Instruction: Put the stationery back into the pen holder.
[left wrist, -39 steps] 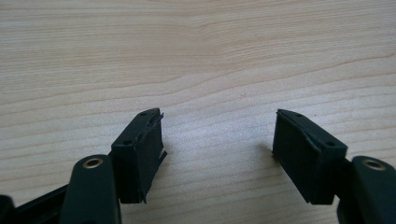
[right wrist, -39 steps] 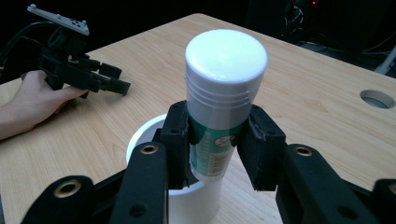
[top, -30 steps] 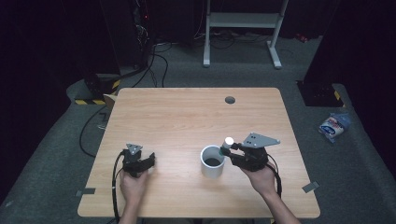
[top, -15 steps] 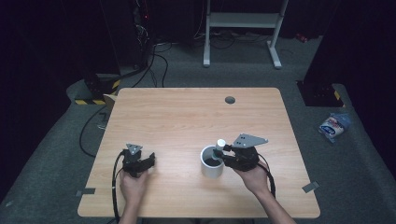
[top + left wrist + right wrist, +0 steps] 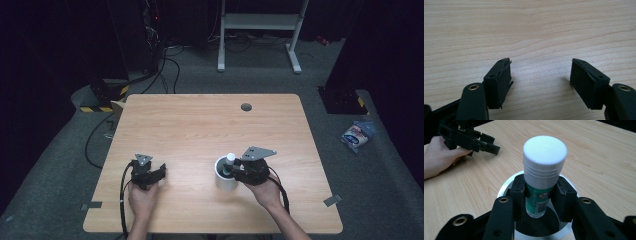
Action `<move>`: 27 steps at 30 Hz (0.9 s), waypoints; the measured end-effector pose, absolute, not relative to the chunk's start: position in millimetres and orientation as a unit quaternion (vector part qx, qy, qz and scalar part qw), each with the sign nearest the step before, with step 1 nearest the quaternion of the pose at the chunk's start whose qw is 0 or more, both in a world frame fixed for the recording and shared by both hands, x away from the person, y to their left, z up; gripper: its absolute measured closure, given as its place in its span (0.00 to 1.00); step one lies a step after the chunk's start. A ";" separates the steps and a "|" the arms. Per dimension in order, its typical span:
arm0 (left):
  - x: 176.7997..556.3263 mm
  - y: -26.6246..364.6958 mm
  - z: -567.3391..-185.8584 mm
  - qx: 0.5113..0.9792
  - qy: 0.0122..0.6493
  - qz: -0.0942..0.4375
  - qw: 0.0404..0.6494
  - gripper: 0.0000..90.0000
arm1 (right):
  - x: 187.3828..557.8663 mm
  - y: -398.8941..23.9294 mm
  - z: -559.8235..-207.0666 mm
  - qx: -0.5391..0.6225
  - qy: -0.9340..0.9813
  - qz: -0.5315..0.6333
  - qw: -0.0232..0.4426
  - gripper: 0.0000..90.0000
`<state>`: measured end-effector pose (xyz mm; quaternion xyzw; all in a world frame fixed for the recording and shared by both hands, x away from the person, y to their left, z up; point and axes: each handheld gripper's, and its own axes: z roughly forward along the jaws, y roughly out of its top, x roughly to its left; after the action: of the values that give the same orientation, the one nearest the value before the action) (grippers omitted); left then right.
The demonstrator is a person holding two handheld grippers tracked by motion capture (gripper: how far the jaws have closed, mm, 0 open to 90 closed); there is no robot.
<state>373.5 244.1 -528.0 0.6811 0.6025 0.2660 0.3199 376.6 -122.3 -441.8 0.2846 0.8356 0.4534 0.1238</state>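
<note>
Right gripper (image 5: 539,192) fingers pinch a white-capped green glue stick (image 5: 542,173) upright over the white cylindrical cup (image 5: 224,176) near the bench's (image 5: 210,125) front edge; left gripper (image 5: 540,75) fingers are spread, empty.

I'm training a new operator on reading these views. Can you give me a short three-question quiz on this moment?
1. True or false: the right gripper is shut on the glue stick.
2. Multiple choice: the bottom end of the glue stick is
A) lying flat on the table
B) above the mouth of the white cup
C) between the left gripper's jaws
3. In a few words: what lies between the jaws of the left gripper?

Key
1. True: both pads press on its green body below the white cap.
2. B
3. Nothing but bare wooden table; the jaws stand apart.
</note>
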 end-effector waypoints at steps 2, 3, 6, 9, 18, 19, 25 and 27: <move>373.4 244.2 -527.9 0.682 0.602 0.266 0.319 0.37 | 377.2 -121.0 -444.6 0.285 0.838 0.449 0.123 0.72; 373.5 244.1 -528.0 0.681 0.603 0.266 0.320 0.37 | 377.3 -120.2 -445.5 0.284 0.840 0.446 0.123 0.72; 373.4 244.2 -527.9 0.682 0.602 0.266 0.319 0.37 | 377.7 -119.2 -447.9 0.284 0.842 0.441 0.125 0.72; 373.5 244.1 -528.0 0.681 0.603 0.266 0.320 0.37 | 379.1 -118.9 -449.8 0.286 0.843 0.437 0.126 0.72; 373.4 243.8 -527.8 0.684 0.601 0.267 0.316 0.37 | 379.4 -116.3 -457.1 0.289 0.850 0.421 0.128 0.71; 373.5 243.8 -527.9 0.682 0.602 0.267 0.318 0.37 | 379.5 -115.8 -458.2 0.287 0.851 0.420 0.130 0.71; 373.4 244.1 -527.9 0.682 0.602 0.266 0.319 0.37 | 377.5 -112.2 -460.5 0.286 0.854 0.413 0.135 0.70; 373.5 243.9 -527.9 0.683 0.602 0.266 0.318 0.37 | 377.5 -113.0 -460.4 0.286 0.852 0.418 0.135 0.70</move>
<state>373.5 243.9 -527.9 0.6827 0.6016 0.2663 0.3178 377.5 -113.0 -460.4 0.2862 0.8517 0.4176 0.1354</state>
